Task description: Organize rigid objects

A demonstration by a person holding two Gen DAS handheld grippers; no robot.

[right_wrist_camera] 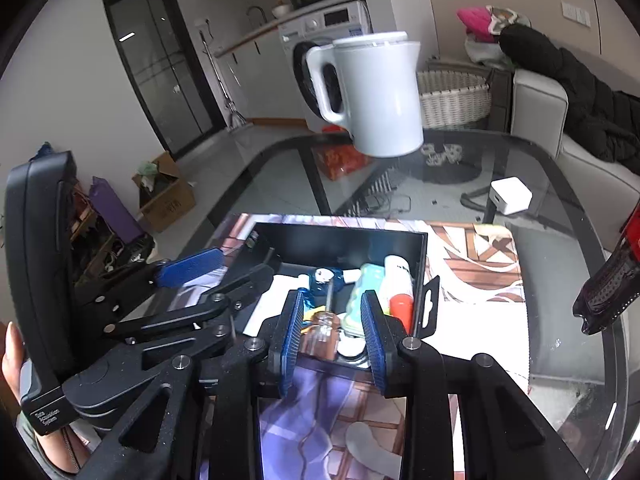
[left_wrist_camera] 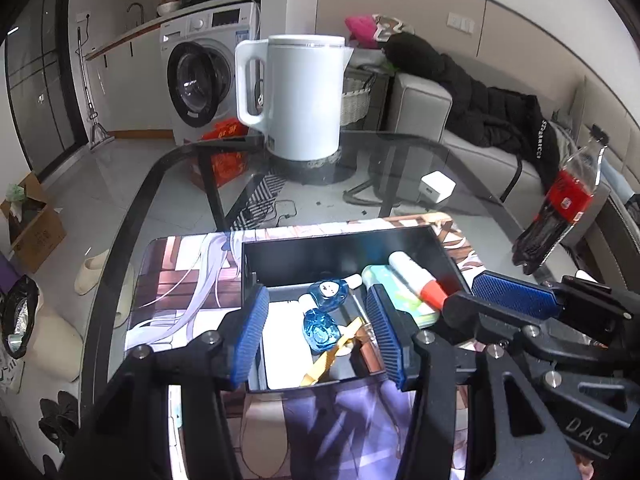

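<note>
Both tools are hovering over the shallow black rectangular tray (left_wrist_camera: 340, 248), which is holding the sorted items: two small blue translucent bottles with white caps (left_wrist_camera: 322, 328), a pale green soft pack (left_wrist_camera: 394, 292), a white tube with an orange-red cap (left_wrist_camera: 416, 280), a clear-handled screwdriver (right_wrist_camera: 322, 326) and a strip of yellow-brown card (left_wrist_camera: 332, 354).

The left gripper (left_wrist_camera: 316, 334) is standing released, its blue ribbed pads spread with nothing pressed between them. The right gripper (right_wrist_camera: 332, 338) is standing narrowly parted; the screwdriver handle is showing in the gap, but no pad appears to be touching it, so I am reading it as let go.

Risks, as I judge them:
- The two tools are working close together; the right one's arm is crossing the left view just beside the tray's right wall, so a careless pull-back could knock the linkages together or nudge the tray.
- The tray is filling up unevenly. The bottles and tube are lying loose on one another and may roll if the tray is bumped.
- A dark cola bottle with a red label (left_wrist_camera: 560, 208) is looking tilted near the table's right edge; a sweep of the right tool could topple it.

Surface: a dark-rimmed glass table (left_wrist_camera: 400, 160) carrying a printed illustrated mat (left_wrist_camera: 188, 276) under the tray, a white electric kettle (left_wrist_camera: 296, 96) on its base, and a small white charger block (left_wrist_camera: 436, 186).

Room: a front-loading washing machine (left_wrist_camera: 200, 76), a grey sofa (left_wrist_camera: 424, 104) draped in black clothing, and a cardboard box (left_wrist_camera: 32, 224) on the tiled floor.
</note>
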